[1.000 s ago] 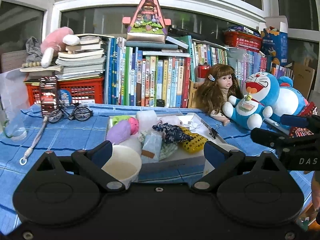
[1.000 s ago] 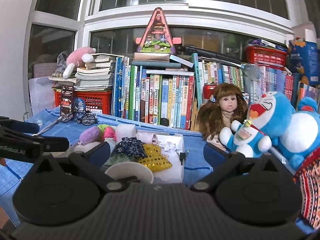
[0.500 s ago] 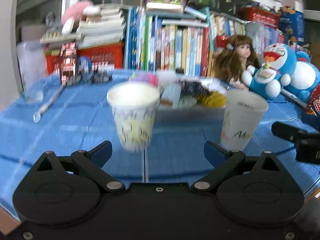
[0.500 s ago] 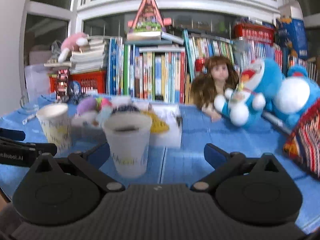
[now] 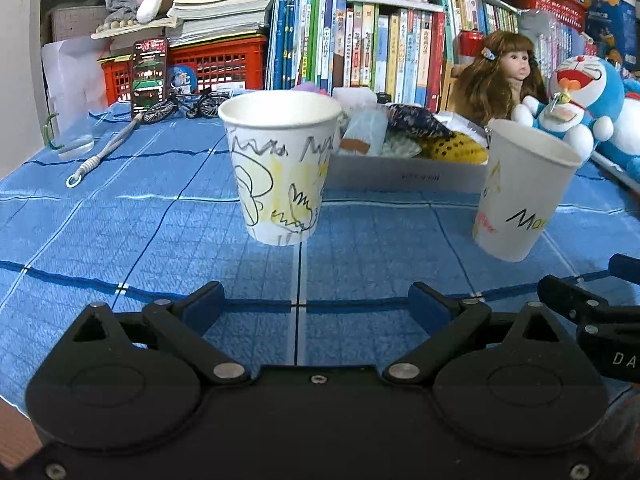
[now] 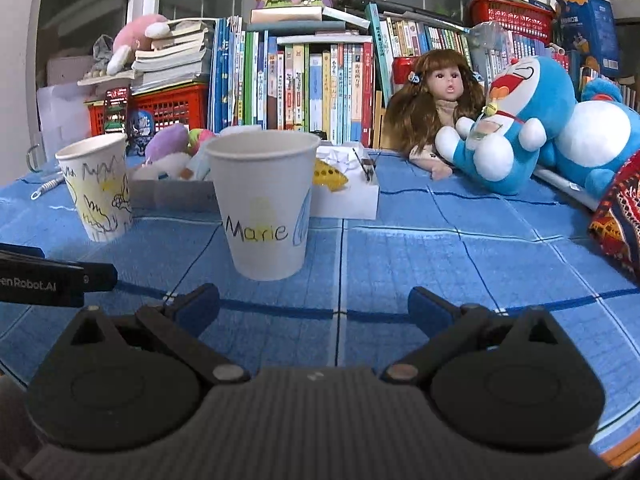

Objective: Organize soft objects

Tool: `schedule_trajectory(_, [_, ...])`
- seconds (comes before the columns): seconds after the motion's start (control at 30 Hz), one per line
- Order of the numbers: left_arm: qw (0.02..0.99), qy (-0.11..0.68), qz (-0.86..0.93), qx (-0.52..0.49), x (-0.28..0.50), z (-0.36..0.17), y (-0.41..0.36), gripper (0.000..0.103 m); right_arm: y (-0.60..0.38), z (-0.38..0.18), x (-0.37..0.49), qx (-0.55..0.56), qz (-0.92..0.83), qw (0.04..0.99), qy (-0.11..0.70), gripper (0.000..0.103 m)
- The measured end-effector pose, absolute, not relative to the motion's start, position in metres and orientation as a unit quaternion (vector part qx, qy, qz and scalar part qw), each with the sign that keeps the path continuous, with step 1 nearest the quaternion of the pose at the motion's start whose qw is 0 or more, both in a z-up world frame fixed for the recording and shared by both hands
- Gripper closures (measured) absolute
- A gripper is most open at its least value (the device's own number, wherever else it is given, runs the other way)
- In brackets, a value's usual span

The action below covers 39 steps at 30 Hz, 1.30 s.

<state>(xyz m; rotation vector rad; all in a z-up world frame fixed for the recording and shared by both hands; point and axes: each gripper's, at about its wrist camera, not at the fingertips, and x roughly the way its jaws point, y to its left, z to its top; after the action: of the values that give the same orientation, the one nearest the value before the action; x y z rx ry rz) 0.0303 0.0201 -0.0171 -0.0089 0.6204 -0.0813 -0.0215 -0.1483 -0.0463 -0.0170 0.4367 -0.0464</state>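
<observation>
Left tool [image 5: 316, 304]: jaws wide apart, nothing between them, low over the blue checked cloth on the worktop [image 5: 160, 248]. Right tool [image 6: 314, 302]: likewise wide and holding nothing.

Just ahead of each tool stands one paper cup, upright, apart from the other. Scribbled cup [image 5: 280, 168] is thin-walled, light, easily crushed or tipped. The "Marie" cup [image 6: 262, 204] is the same build, tapered, with a rolled rim.

Behind the cups is a shallow white tray [image 5: 404, 176] with stiff, low card walls. It holds the soft things: a dark patterned cloth pouch [image 5: 418, 124], a yellow dotted piece [image 5: 460, 148], and a purple plush [image 6: 166, 140] at the left end. Judgement: all light, limp, compressible and non-slip; pinch at mid-bulk or a gathered fold, with little force.

Farthest back are a doll [image 6: 436, 100], a blue plush cat [image 6: 512, 128], and a row of books [image 6: 300, 80].
</observation>
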Motion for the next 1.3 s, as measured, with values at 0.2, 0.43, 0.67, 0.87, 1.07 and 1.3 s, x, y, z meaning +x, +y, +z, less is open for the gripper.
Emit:
schedule_trajectory(0.2, [0.953, 0.301, -0.036, 0.004, 0.033, -0.02, 0.018, 0.002, -0.146, -0.052, -0.017, -0.014, -0.025, 0.972, 0.232, 0.0])
schedule_trajectory(0.43, [0.953, 0.302, -0.035, 0.008, 0.034, -0.022, 0.018, 0.0, -0.146, -0.054, -0.013, -0.008, -0.026, 0.97, 0.24, 0.0])
schedule_trajectory(0.67, [0.95, 0.309, -0.038, 0.01, 0.035, -0.02, 0.018, 0.0, -0.147, -0.054, -0.012, -0.004, -0.025, 0.97, 0.244, 0.0])
schedule_trajectory(0.87, [0.95, 0.309, -0.038, 0.01, 0.036, -0.021, 0.019, 0.0, -0.147, -0.054, -0.012, -0.004, -0.025, 0.97, 0.243, 0.0])
schedule_trajectory(1.07, [0.95, 0.31, -0.038, 0.009, 0.036, -0.021, 0.019, 0.0, -0.146, -0.054, -0.011, -0.003, -0.025, 0.969, 0.246, 0.0])
schedule_trajectory(1.3, [0.95, 0.31, -0.037, 0.01, 0.036, -0.021, 0.018, 0.0, -0.146, -0.053, -0.01, -0.003, -0.025, 0.968, 0.25, 0.0])
